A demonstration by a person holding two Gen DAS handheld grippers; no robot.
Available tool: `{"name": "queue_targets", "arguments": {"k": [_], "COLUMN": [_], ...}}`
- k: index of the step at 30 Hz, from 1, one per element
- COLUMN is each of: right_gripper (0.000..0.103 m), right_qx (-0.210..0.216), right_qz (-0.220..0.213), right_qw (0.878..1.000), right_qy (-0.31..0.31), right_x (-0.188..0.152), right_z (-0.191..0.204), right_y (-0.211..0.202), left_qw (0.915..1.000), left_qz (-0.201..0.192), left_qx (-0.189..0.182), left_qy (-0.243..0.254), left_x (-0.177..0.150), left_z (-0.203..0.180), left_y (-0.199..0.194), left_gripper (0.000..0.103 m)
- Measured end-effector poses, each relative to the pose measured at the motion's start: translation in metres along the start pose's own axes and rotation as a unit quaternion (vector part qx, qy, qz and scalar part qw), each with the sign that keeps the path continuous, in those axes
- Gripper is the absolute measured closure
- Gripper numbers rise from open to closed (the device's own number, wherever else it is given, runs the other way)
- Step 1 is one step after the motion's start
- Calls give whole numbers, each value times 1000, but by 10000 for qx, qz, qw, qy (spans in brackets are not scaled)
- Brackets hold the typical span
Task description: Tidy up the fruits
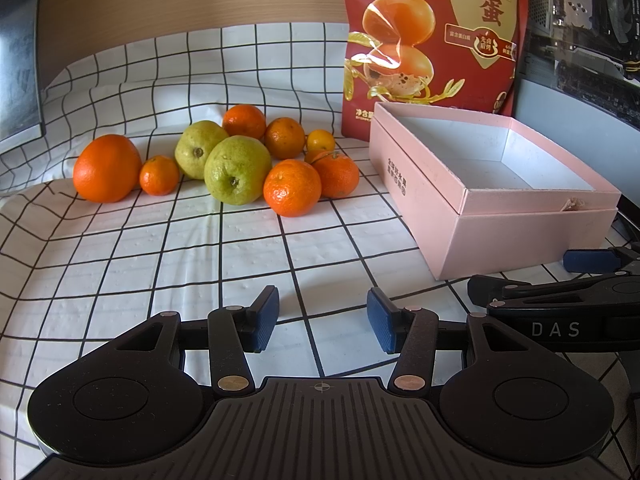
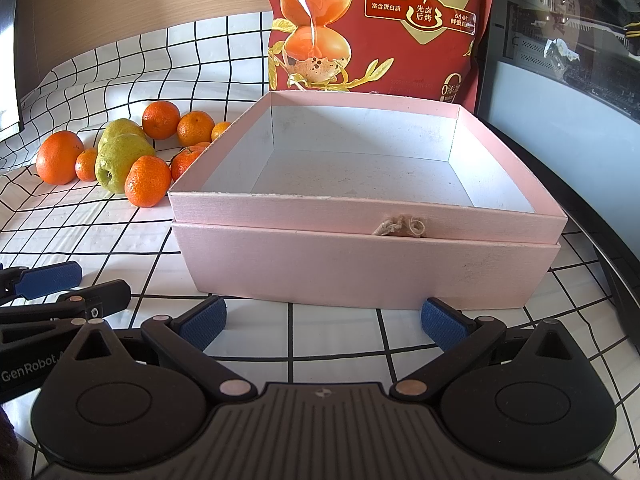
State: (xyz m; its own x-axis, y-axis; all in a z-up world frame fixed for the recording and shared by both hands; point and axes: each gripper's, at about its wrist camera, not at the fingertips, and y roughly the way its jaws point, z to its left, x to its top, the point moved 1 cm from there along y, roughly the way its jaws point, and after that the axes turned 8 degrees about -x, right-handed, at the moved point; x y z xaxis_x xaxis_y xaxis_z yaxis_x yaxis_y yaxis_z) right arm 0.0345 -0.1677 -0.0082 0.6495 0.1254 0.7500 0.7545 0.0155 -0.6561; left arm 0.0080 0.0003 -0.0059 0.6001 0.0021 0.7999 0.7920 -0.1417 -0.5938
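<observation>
In the left wrist view, the left hand-held gripper (image 1: pixel 322 320) is hovering wide and empty over the grid-patterned white cloth on the bench (image 1: pixel 120 264), with the cluster of round orange citrus fruits and two green pears (image 1: pixel 236 160) lying ahead and slightly left, nearer this hand than the other. In the right wrist view, the right hand-held gripper (image 2: pixel 323 322) is also standing wide, holding nothing, facing the shallow square pink cardboard box (image 2: pixel 360 268) just ahead, which is sitting empty; the fruits are lying beside the box's left wall
</observation>
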Motion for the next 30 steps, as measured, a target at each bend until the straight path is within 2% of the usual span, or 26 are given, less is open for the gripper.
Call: {"name": "queue_targets", "arguments": {"k": [30], "right_gripper": [0], "right_qx": [1], "right_qz": [1], "right_qw": [10000], "right_qy": [-1], "right_x": [-2], "right_z": [0], "right_y": [2], "left_qw": [10000], "left_qz": [3], "left_qx": [12], "left_qy": [15], "left_x": [-1], "left_z": [-2], "left_y": [3], "left_gripper": [48]}}
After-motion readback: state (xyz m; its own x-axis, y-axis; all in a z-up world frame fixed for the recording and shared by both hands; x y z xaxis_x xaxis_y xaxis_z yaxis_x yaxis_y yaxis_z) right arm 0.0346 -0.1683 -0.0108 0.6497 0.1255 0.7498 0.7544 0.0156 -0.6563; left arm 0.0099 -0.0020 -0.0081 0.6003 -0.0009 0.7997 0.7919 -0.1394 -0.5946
